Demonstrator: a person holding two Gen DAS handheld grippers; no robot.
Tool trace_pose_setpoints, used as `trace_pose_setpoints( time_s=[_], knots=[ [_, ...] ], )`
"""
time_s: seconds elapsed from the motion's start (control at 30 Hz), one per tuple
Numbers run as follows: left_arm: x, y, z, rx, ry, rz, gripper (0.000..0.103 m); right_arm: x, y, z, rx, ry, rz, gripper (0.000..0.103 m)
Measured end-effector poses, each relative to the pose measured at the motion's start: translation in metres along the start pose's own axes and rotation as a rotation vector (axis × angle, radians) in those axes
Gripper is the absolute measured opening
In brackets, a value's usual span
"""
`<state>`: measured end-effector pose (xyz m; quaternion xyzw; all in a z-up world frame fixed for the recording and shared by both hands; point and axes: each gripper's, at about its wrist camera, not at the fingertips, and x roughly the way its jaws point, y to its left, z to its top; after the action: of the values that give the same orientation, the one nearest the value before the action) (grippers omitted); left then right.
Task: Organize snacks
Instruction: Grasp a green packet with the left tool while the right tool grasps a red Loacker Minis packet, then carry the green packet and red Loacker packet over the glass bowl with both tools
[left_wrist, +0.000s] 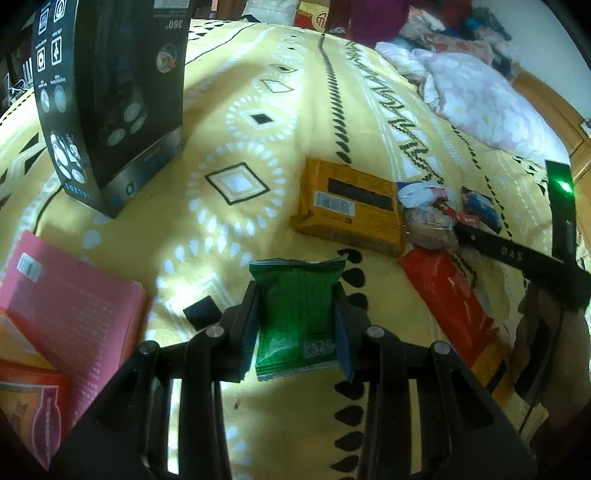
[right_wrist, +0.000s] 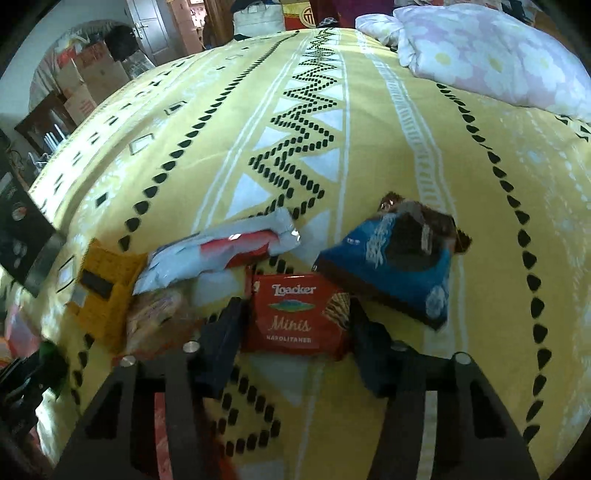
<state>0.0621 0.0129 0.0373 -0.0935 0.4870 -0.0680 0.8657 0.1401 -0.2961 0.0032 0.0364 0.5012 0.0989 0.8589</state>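
Note:
My left gripper (left_wrist: 297, 326) is shut on a green snack packet (left_wrist: 295, 302), which it holds upright above the yellow patterned bedspread (left_wrist: 229, 229). In the right wrist view a red Loacker Minis packet (right_wrist: 297, 317) lies flat on the bedspread (right_wrist: 332, 155). My right gripper (right_wrist: 295, 332) straddles it, with one finger close beside each side edge. The packet looks undeformed. Around it lie a blue and brown packet (right_wrist: 399, 258), a white and red packet (right_wrist: 221, 254), a clear bread packet (right_wrist: 159, 317) and a yellow box (right_wrist: 107, 295).
A tall black box (left_wrist: 110, 92) stands at the far left. A pink box (left_wrist: 74, 306) and an orange box (left_wrist: 29, 398) lie near left. A long red packet (left_wrist: 450, 306) and the yellow box (left_wrist: 351, 206) lie to the right. A floral quilt (right_wrist: 498, 55) sits at the back right.

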Motion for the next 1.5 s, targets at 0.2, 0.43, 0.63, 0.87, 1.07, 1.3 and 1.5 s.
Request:
trace_pose_setpoints(
  time_s=[0.2,0.43,0.63,0.87,1.07,1.3,1.5],
  knots=[
    [-0.034,-0.012,0.002,0.042,-0.072,-0.049,0.036,-0.069,0.006,-0.025,-0.003,-0.117,0.051,0.056],
    [-0.109,-0.034,0.01,0.126,-0.226,-0.078,0.035,-0.154,0.021,-0.044,0.017,-0.254,0.091,0.056],
    [-0.169,-0.03,0.016,0.139,-0.323,-0.038,0.035,-0.204,0.06,-0.033,-0.042,-0.329,0.14,0.056],
    [-0.224,0.016,0.024,0.075,-0.399,0.078,0.035,-0.252,0.145,-0.008,-0.169,-0.386,0.267,0.056],
    [-0.277,0.091,0.028,-0.042,-0.456,0.193,0.035,-0.274,0.247,0.008,-0.295,-0.382,0.414,0.056],
    [-0.318,0.181,0.032,-0.181,-0.497,0.33,0.035,-0.279,0.365,0.013,-0.399,-0.317,0.576,0.056],
    [-0.323,0.236,0.039,-0.259,-0.477,0.391,0.036,-0.263,0.446,0.024,-0.45,-0.211,0.66,0.056]
  ],
)
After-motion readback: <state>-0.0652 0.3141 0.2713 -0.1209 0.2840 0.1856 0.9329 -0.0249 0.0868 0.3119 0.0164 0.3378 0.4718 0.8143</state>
